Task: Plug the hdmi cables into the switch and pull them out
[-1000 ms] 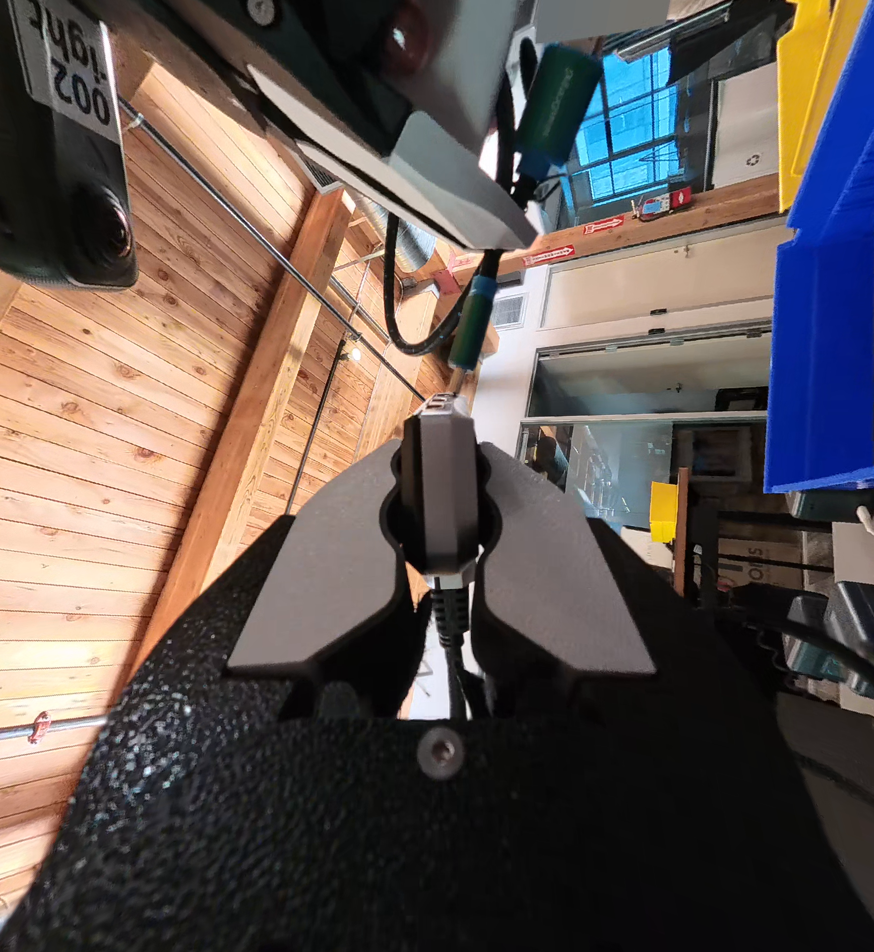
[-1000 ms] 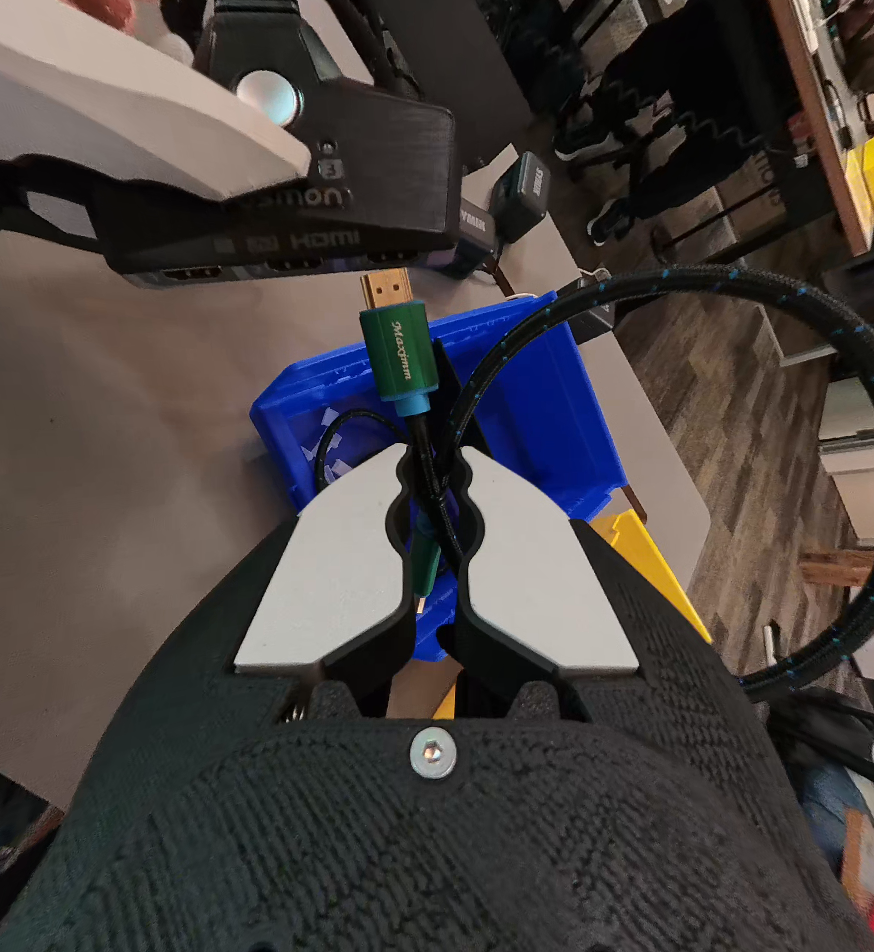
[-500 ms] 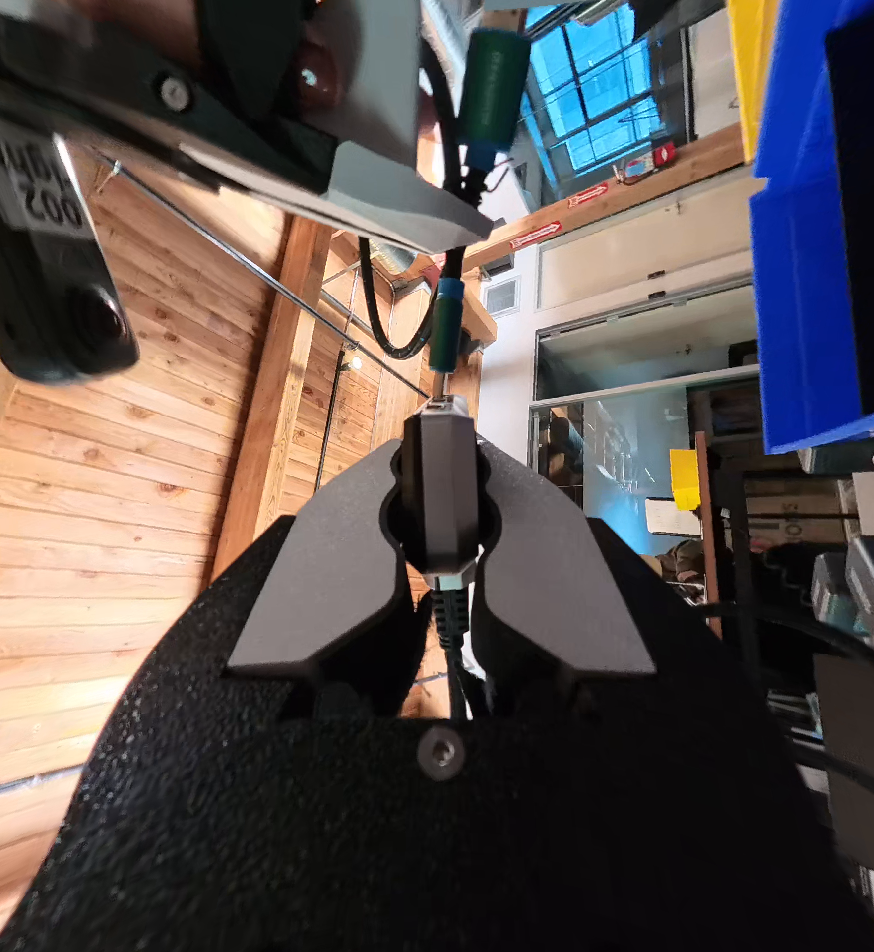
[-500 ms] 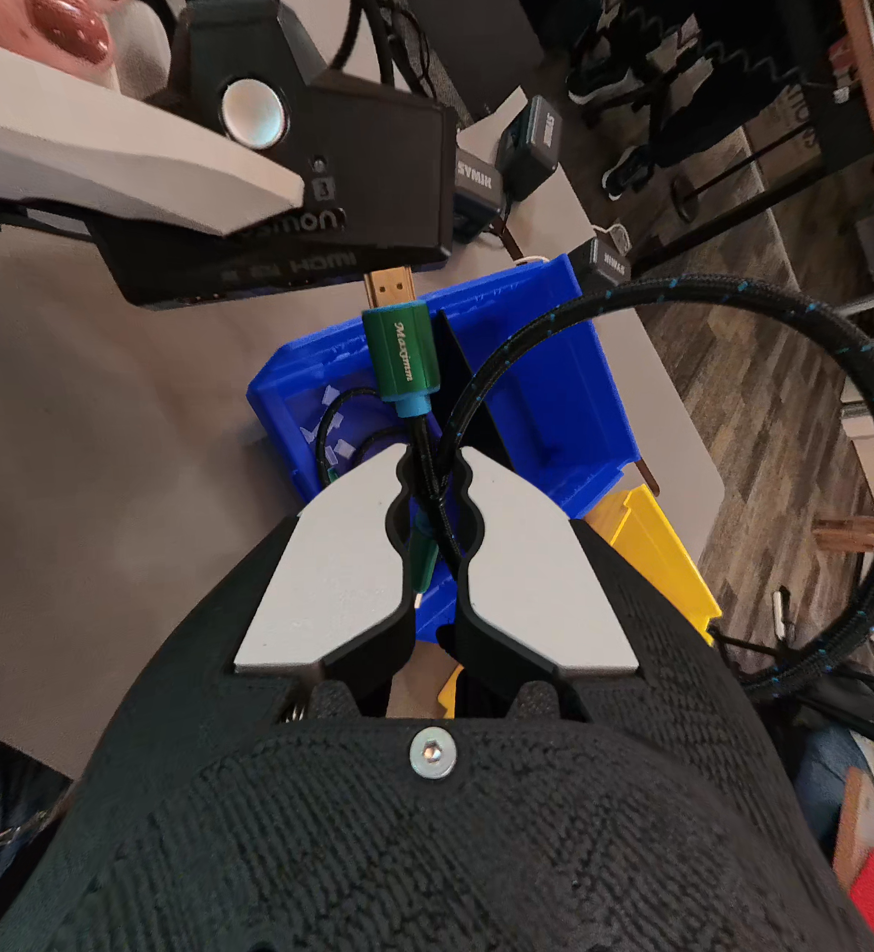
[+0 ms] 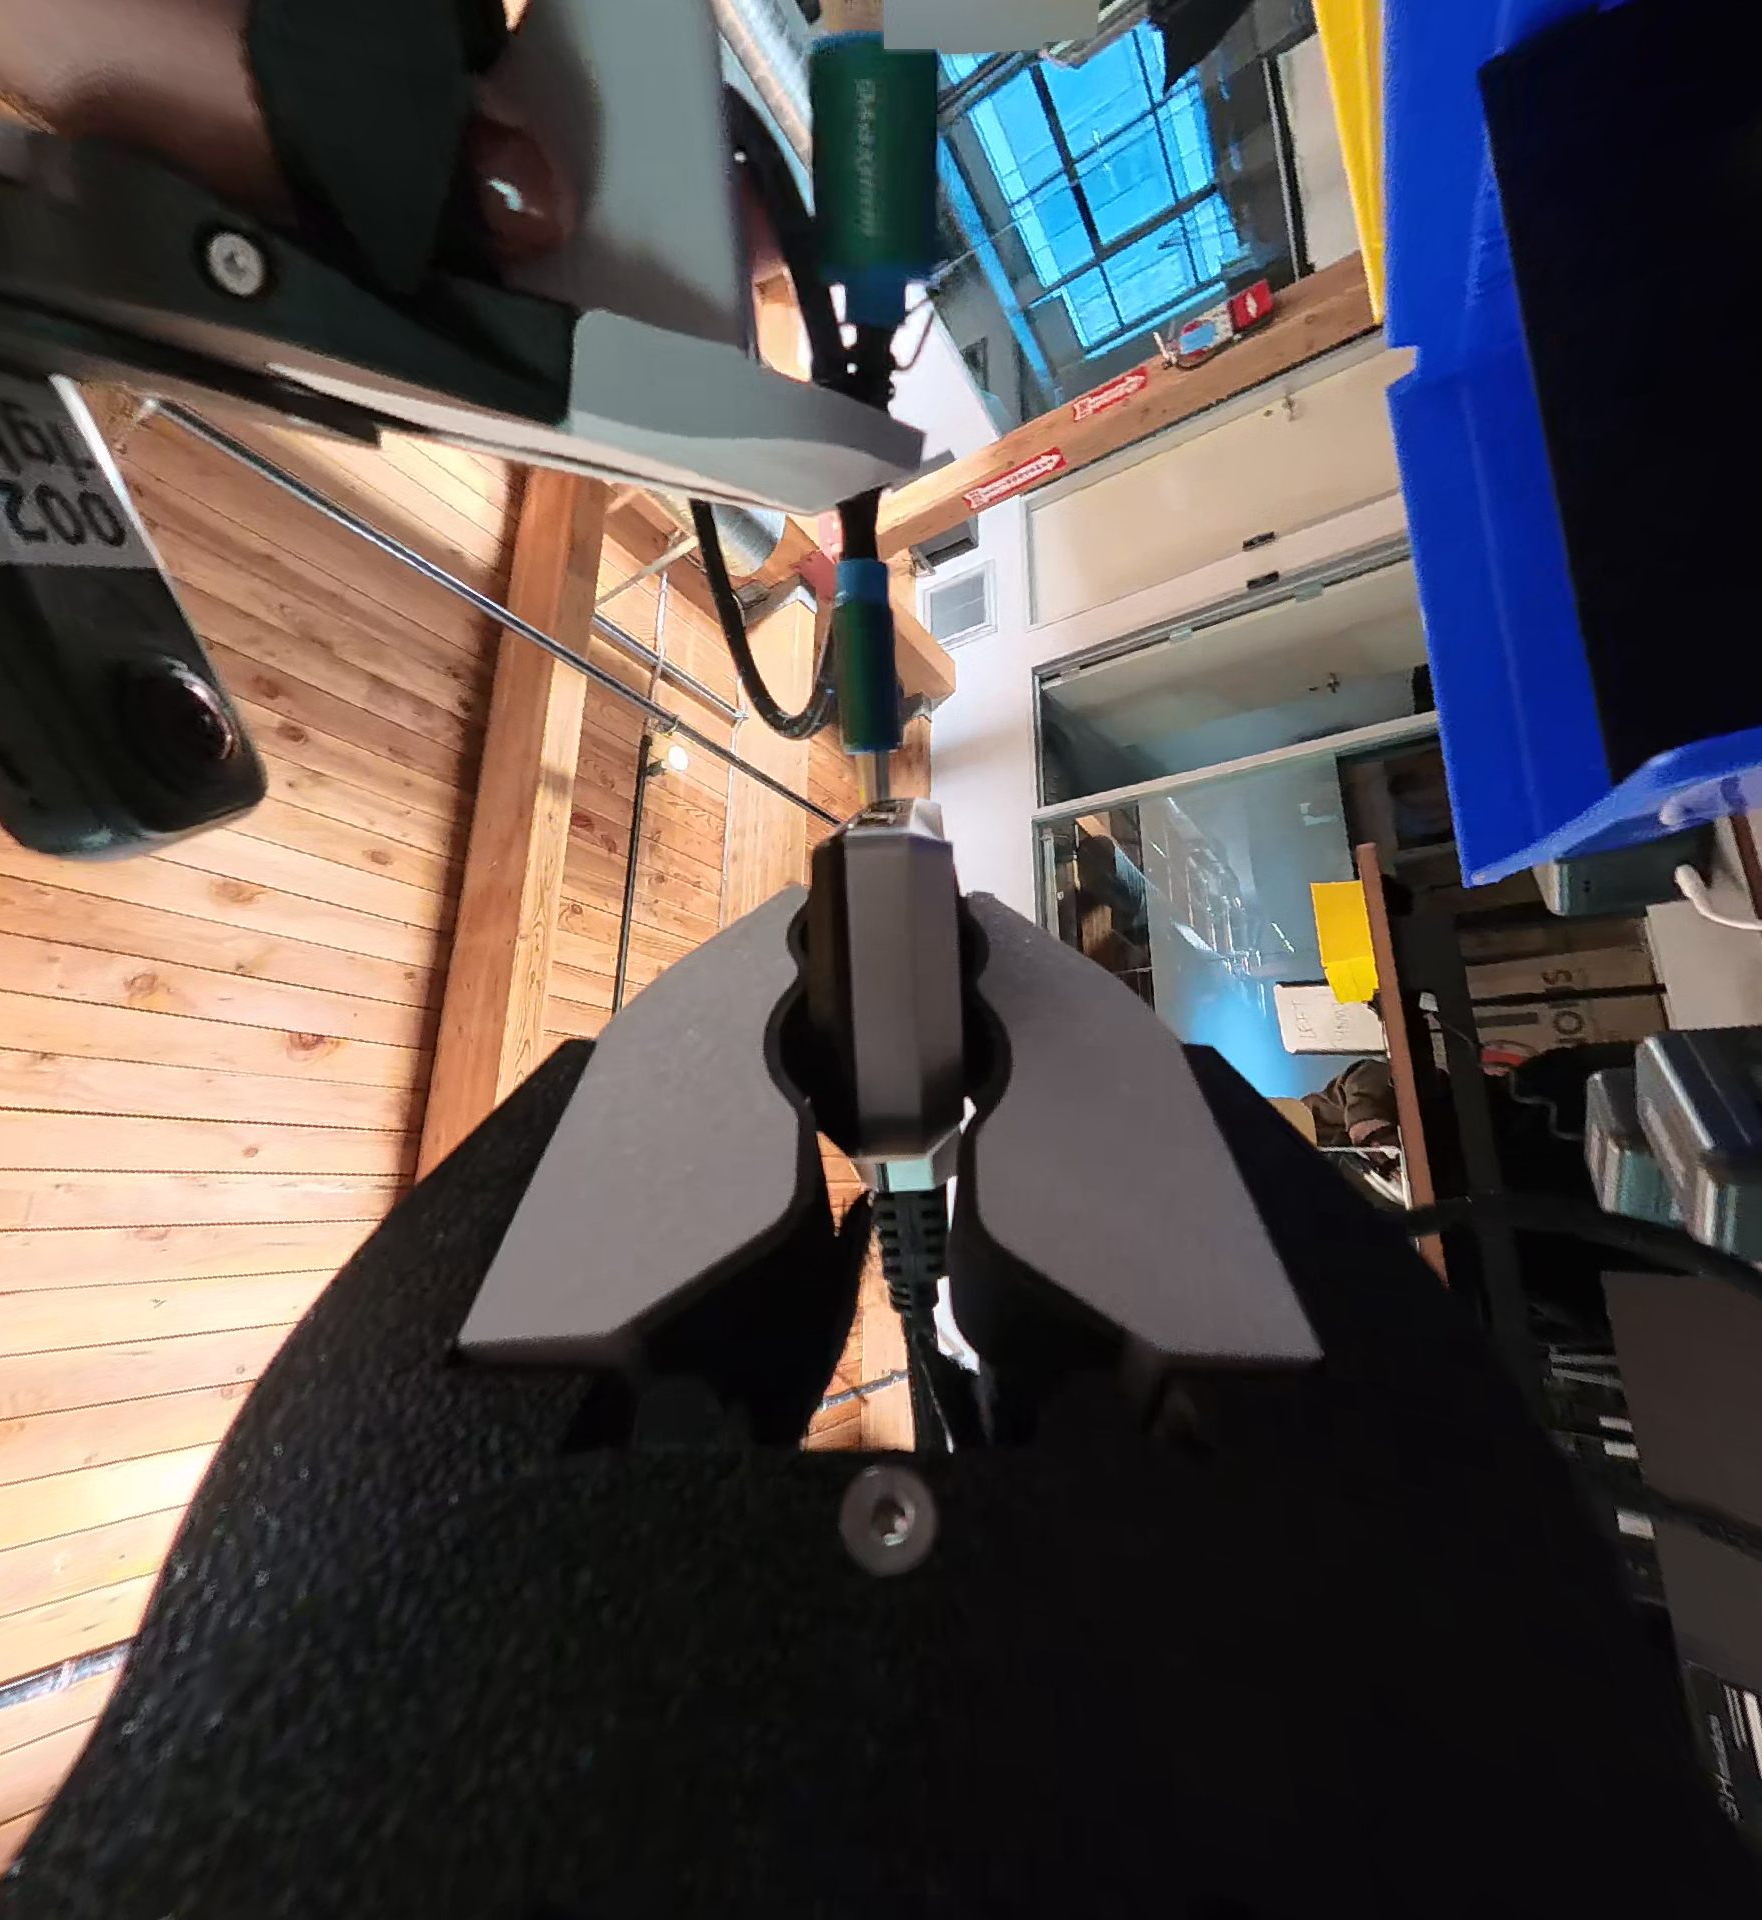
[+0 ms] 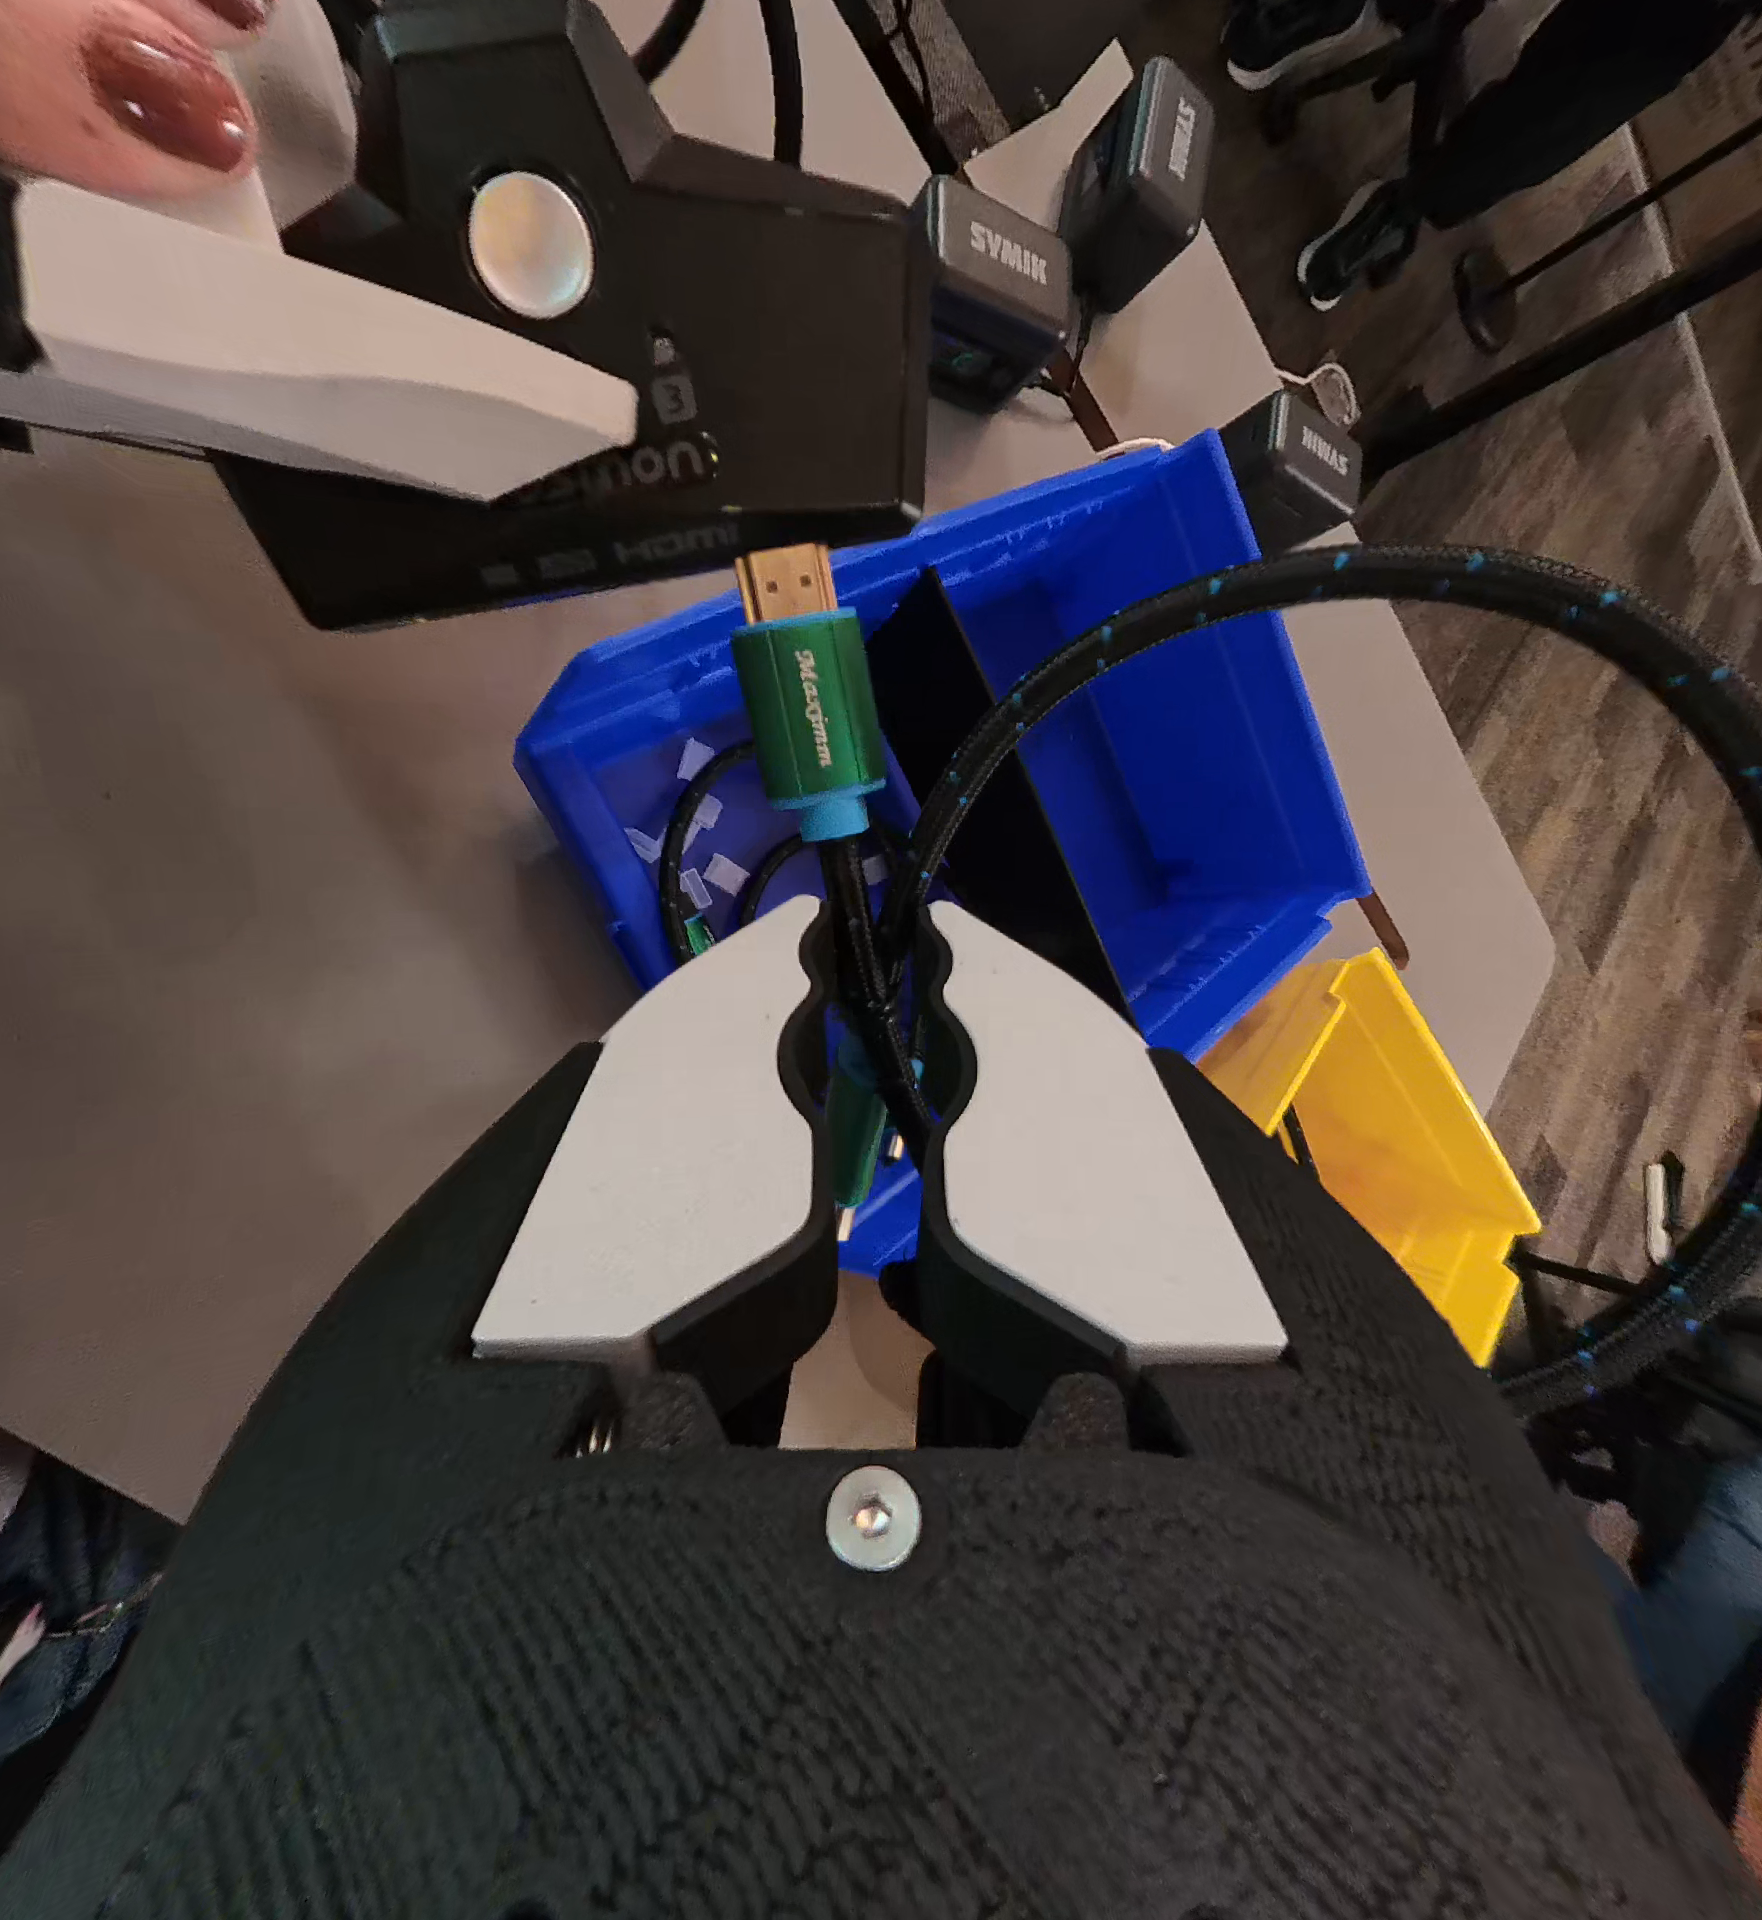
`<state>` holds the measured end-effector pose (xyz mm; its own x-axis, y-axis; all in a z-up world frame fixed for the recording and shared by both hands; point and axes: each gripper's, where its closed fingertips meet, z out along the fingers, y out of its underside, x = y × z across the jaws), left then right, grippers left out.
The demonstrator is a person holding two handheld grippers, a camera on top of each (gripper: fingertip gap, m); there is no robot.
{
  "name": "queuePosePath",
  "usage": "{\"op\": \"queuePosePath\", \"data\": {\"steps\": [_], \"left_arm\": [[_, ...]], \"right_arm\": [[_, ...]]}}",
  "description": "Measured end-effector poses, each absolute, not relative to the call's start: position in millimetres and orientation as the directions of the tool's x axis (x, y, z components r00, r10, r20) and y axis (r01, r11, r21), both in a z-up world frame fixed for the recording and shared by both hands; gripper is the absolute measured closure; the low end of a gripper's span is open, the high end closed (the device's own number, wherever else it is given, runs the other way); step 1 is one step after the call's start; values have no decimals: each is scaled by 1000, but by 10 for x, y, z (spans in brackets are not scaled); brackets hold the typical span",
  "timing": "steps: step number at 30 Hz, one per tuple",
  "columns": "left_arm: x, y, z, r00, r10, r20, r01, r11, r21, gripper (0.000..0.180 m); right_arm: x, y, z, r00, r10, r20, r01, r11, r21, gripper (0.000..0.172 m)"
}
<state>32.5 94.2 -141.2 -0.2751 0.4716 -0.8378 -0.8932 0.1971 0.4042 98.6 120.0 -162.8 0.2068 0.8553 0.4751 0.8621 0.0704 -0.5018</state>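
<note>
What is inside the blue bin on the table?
The blue bin is split by a black divider. The left part holds a coiled black cable and small pale pieces. The right part looks bare. The near corner is hidden behind the right gripper.

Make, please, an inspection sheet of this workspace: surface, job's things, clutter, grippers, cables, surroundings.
Surface: grey tabletop.
Job's things: black box-shaped switch with a round silver button; green metal plug with gold tip, its tip just below the switch's port edge.
Clutter: blue plastic bin with black divider, holding a coiled cable and clear caps; yellow plastic bin; small black adapters.
Grippers: left gripper clamps the switch; right gripper grips the braided cable behind the plug.
Cables: black braided cable with blue flecks, looping right.
Surroundings: wooden plank ceiling, windows.
</note>
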Motion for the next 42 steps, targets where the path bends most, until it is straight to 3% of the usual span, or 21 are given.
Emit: {"op": "queuePosePath", "data": {"steps": [4,8,14,20,42], "left_arm": [[332,929,-1403,-234,463,-855,-901,226,369,159],[301,914,-1354,-94,421,-902,-920,308,240,159],[193,897,-1194,18,434,-901,-945,302,127,159],[120,914,-1150,26,448,-894,-957,269,107,159],[62,934,-1127,20,453,-891,-964,244,102,159]], "right_arm": [[985,1197,-1646,211,860,464,853,69,-517,159],[959,1168,-1630,213,890,404,837,47,-545,159],[911,1262,-1470,174,870,461,885,68,-461,159],[832,1275,-1355,120,851,511,917,102,-385,159],[740,1256,-1196,112,813,571,920,133,-370,159]]}}
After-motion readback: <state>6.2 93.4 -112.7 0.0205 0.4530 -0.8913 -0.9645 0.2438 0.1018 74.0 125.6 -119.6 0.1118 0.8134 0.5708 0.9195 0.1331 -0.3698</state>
